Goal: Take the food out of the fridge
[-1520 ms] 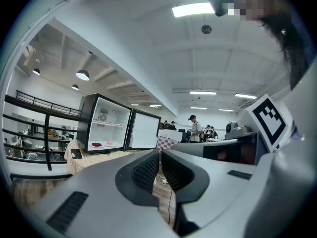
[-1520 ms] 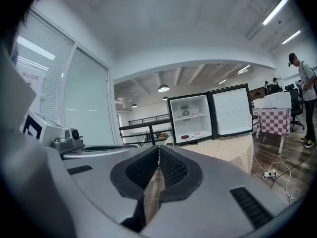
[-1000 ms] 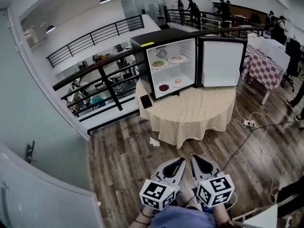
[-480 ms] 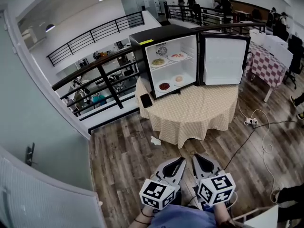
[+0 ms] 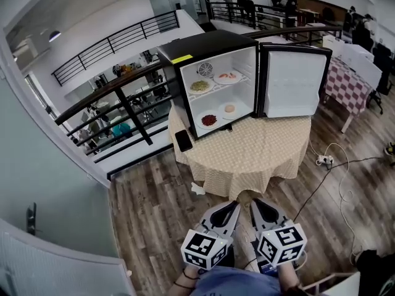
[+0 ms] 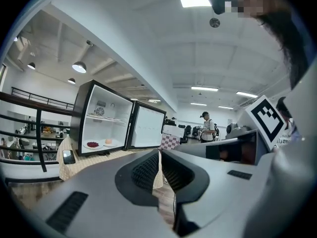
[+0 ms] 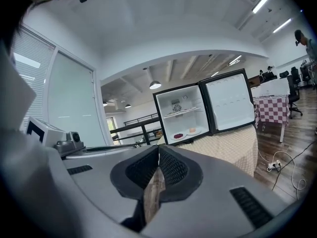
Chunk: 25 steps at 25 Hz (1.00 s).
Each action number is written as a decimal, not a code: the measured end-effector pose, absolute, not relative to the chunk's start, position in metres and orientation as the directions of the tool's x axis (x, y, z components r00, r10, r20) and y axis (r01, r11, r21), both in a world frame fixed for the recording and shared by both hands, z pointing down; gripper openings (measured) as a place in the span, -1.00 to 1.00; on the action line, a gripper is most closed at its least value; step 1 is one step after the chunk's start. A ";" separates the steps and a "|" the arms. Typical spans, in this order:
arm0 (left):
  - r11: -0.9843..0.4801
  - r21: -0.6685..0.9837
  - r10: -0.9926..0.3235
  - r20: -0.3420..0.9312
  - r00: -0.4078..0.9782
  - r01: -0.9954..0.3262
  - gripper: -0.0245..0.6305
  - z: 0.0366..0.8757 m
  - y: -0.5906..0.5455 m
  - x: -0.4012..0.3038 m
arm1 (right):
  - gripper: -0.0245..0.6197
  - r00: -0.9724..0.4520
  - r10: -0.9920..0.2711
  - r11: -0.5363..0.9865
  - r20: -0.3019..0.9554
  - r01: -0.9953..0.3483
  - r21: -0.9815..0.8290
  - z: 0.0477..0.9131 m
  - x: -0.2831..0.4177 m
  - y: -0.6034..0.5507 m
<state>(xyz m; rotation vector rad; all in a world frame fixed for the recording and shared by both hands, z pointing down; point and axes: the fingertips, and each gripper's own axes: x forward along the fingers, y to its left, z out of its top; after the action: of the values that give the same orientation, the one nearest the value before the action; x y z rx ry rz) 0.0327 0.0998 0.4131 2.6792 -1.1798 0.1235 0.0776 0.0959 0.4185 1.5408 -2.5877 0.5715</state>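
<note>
Grey left gripper (image 5: 234, 209) and right gripper (image 5: 254, 205): jaws fully closed, empty. Black mini fridge (image 5: 203, 45) stands open on beige-clothed round worktop (image 5: 259, 156); plated food (image 5: 200, 86) inside.

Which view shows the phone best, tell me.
Head view: the phone lies in full sight from above, near the fridge. The left gripper view shows it small and side-on; the right gripper view doesn't clearly show it.
</note>
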 end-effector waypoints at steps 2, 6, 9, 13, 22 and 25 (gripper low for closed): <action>-0.655 0.160 -0.720 0.163 0.675 -0.738 -0.86 0.413 0.077 0.026 | -0.86 -0.493 -0.830 0.425 0.260 -0.862 -0.277 0.420 0.071 0.074; -0.645 0.178 -0.725 0.167 0.669 -0.743 -0.86 0.415 0.035 0.009 | -0.86 -0.509 -0.813 0.439 0.282 -0.855 -0.277 0.426 0.053 0.033; -0.634 0.189 -0.731 0.168 0.661 -0.750 -0.87 0.415 0.004 -0.004 | -0.86 -0.515 -0.803 0.445 0.301 -0.853 -0.273 0.429 0.040 0.007; -0.628 0.199 -0.735 0.166 0.657 -0.752 -0.86 0.417 -0.034 -0.019 | -0.86 -0.515 -0.794 0.444 0.322 -0.854 -0.272 0.433 0.024 -0.024; -0.653 0.216 -0.709 0.162 0.687 -0.726 -0.86 0.422 -0.099 -0.035 | -0.86 -0.467 -0.813 0.392 0.347 -0.881 -0.267 0.438 0.013 -0.083; -0.667 0.218 -0.697 0.156 0.700 -0.712 -0.87 0.423 -0.116 -0.038 | -0.86 -0.448 -0.823 0.372 0.350 -0.890 -0.264 0.440 0.011 -0.099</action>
<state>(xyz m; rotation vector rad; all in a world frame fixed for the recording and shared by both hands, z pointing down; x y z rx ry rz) -0.0385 -0.1164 0.4231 2.6488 -1.1202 0.0864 0.0110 -0.0987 0.4400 1.5538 -2.4659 0.6301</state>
